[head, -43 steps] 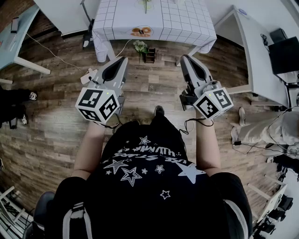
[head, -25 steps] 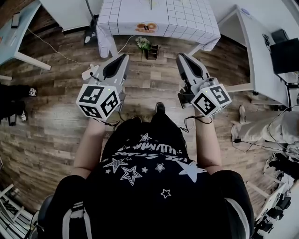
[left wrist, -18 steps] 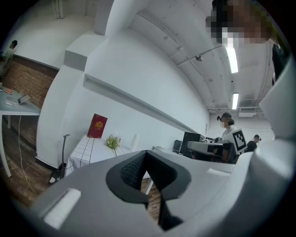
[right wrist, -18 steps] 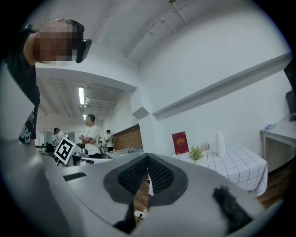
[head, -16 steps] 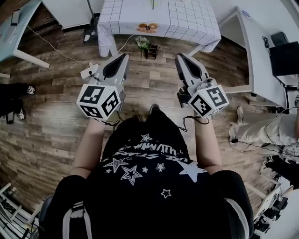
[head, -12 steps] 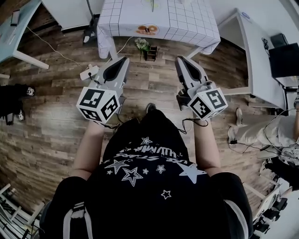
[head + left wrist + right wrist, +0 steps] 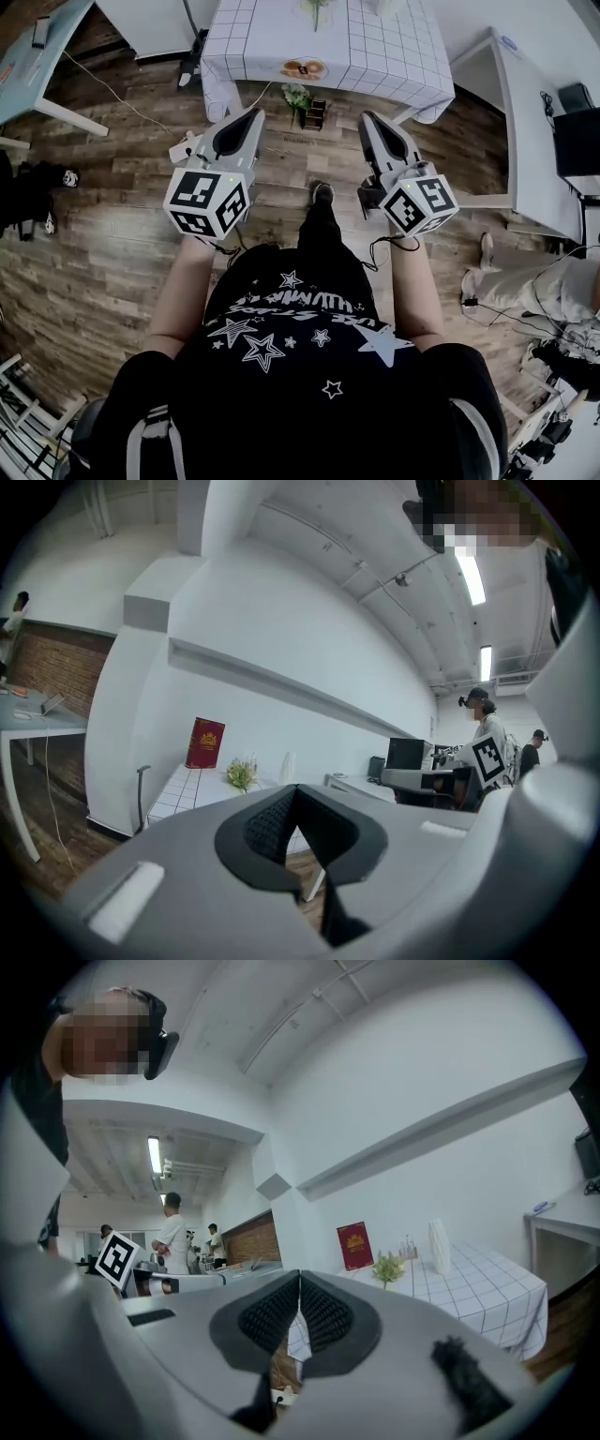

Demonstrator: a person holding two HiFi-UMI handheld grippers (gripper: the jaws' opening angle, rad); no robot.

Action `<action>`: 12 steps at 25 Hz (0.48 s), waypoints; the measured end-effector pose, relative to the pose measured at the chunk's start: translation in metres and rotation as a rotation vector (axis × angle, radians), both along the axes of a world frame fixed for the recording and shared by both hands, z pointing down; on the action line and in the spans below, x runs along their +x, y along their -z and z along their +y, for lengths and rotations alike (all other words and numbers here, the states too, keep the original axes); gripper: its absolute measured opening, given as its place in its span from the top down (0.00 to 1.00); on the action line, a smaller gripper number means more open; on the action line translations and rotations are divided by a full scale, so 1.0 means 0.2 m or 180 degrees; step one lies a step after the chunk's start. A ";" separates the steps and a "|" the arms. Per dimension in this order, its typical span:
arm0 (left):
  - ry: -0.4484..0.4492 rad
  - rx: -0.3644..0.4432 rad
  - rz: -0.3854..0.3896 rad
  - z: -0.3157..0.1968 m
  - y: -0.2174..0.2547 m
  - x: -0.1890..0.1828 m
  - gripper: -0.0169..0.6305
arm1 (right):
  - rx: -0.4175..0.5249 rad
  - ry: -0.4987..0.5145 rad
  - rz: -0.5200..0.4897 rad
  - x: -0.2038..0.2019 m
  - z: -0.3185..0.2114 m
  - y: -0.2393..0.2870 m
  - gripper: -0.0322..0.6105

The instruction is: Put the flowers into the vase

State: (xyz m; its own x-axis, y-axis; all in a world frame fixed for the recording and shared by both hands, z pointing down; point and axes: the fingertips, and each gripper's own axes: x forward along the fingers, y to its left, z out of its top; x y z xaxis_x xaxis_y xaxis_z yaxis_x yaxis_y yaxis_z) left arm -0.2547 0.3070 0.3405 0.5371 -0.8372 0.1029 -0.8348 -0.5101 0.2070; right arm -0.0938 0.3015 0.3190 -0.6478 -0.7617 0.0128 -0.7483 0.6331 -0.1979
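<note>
The fingers [image 7: 249, 122] of the left gripper [image 7: 258, 112] and the fingers of the right gripper [image 7: 366, 116] were clenched in the head view, with nothing between them. Both grippers pointed over the wooden floor [image 7: 112, 244] toward the surface [image 7: 375, 56] with a checked cloth. The flowers [image 7: 316, 6] were on this surface, at the top edge of the view (only a part was visible), well apart from both grippers. Another small green plant [image 7: 298, 94] stood on the floor beside a leg of the surface.

In the left gripper view the fingers [image 7: 270, 825] were pressed tip to tip and empty. Beyond them the flowers [image 7: 241, 775] stood on the surface, near a red book [image 7: 204, 743] at the wall.

In the right gripper view the fingers [image 7: 274, 1316] were also closed on nothing. The flowers [image 7: 386, 1267] stood between the red book and a tall white vase [image 7: 439, 1246], not inside it. Some people [image 7: 173, 1232] stood far behind.
</note>
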 end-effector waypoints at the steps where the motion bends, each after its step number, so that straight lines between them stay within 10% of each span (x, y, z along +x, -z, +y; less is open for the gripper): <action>1: 0.0065 0.0011 -0.0042 -0.03 0.00 0.00 0.96 | 0.0012 0.0029 -0.0006 0.00 -0.04 0.00 0.93; 12: 0.0416 0.0091 -0.0494 -0.47 -0.03 0.12 0.96 | -0.0069 0.0171 -0.0132 0.17 -0.59 -0.02 0.93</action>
State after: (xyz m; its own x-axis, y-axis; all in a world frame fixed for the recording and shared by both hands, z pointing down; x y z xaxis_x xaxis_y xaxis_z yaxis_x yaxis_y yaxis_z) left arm -0.2313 0.2136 0.3463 0.4031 -0.9026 0.1512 -0.9151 -0.3991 0.0576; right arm -0.0602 0.1839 0.3223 -0.6880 -0.7258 0.0013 -0.7044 0.6672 -0.2422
